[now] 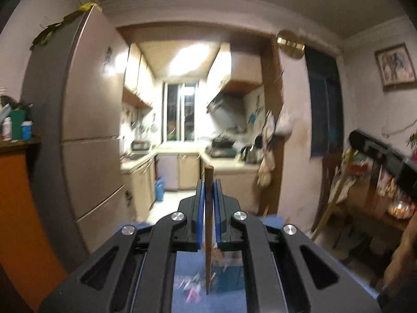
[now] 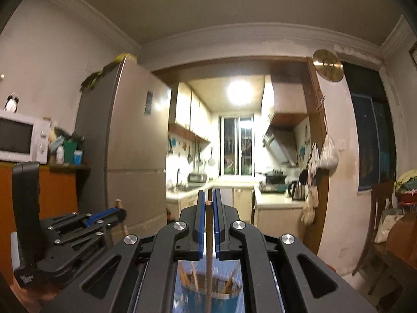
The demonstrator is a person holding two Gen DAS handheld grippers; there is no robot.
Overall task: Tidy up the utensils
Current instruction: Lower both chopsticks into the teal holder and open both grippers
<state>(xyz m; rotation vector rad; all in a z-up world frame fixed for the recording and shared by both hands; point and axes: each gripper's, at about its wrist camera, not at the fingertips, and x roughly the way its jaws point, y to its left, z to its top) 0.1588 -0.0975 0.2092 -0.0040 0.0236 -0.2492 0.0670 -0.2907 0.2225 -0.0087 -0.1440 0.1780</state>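
Observation:
My left gripper [image 1: 208, 182] is shut on a dark brown wooden chopstick [image 1: 208, 229] that stands upright between the blue pads and hangs down over a blue patterned surface. My right gripper [image 2: 208, 195] is shut on a lighter wooden chopstick [image 2: 208, 255], held upright above a blue utensil holder [image 2: 208, 293] with several wooden sticks in it. The left gripper [image 2: 104, 215] also shows at the left of the right wrist view. The right gripper's body [image 1: 385, 154] shows at the right edge of the left wrist view.
A tall fridge [image 2: 130, 143] stands left of the kitchen doorway. A microwave [image 2: 20, 139] and bottles sit on an orange cabinet [image 1: 18, 208] at the left. A wooden chair and cluttered table [image 1: 378, 203] stand at the right.

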